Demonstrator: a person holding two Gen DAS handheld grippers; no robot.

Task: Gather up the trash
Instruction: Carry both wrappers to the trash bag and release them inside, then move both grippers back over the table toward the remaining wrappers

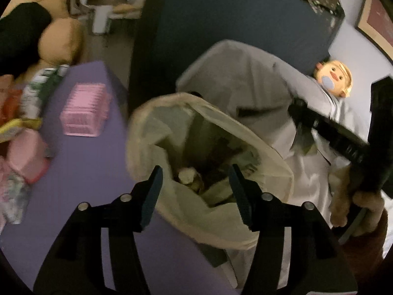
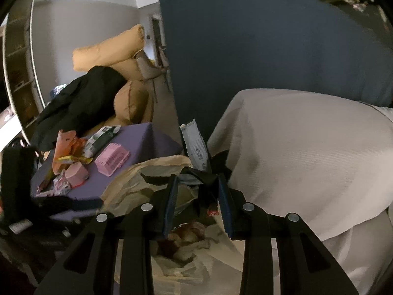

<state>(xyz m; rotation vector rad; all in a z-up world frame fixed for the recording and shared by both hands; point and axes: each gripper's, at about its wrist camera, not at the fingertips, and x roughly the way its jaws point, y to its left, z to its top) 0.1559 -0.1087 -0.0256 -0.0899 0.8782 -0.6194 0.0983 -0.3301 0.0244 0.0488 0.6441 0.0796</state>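
Far left on the purple tabletop (image 1: pixel 81 172) there's a messy heap of crumpled wrappers (image 2: pixel 71 152), then a little pink slatted plastic basket (image 1: pixel 84 109) just beside them. Right of that, off the tabletop's edge, sits the cream translucent trash bag (image 1: pixel 191 211), mouth wide open with scraps down inside. The left gripper (image 1: pixel 195 191) hangs right over that opening, jaws apart, nothing in them. Over on the right, the right gripper (image 2: pixel 197 204) has its jaws part open around a bit of crumpled black plastic (image 2: pixel 206 175), though I can't tell if they actually pinch it. A grey printed packet (image 2: pixel 195 147) sticks up behind, next to a white cloth (image 2: pixel 307 152).
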